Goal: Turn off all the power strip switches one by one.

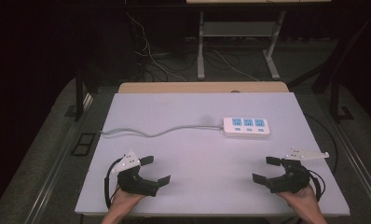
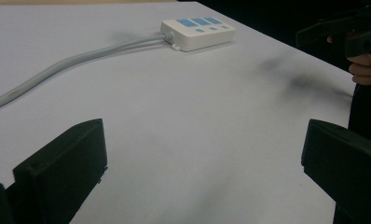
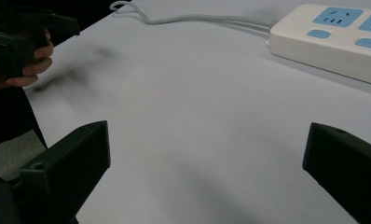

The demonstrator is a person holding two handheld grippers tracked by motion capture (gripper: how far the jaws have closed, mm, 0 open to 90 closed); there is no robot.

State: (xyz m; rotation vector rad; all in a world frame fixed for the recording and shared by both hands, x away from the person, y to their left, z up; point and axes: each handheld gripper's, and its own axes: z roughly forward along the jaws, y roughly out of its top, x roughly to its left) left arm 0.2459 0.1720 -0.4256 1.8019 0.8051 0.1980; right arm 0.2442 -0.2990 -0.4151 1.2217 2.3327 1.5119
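A white power strip (image 1: pixel 246 127) with blue sockets lies on the white table (image 1: pixel 202 154), right of centre towards the back; its grey cable (image 1: pixel 160 132) runs left across the table. My left gripper (image 1: pixel 154 170) rests at the front left, open, nothing between its jaws. My right gripper (image 1: pixel 266 170) rests at the front right, also open and empty. The left gripper view shows the power strip (image 2: pixel 198 32) far ahead and the cable (image 2: pixel 76 60). In the right gripper view the power strip (image 3: pixel 333 39) lies ahead to the right, with wide-apart jaws below it.
The table's wooden back edge (image 1: pixel 202 87) borders a dark floor with loose cables (image 1: pixel 151 56) and the legs of another table (image 1: pixel 201 44). A black frame (image 1: pixel 82 143) lies on the floor at the left. Open table surface separates the two grippers.
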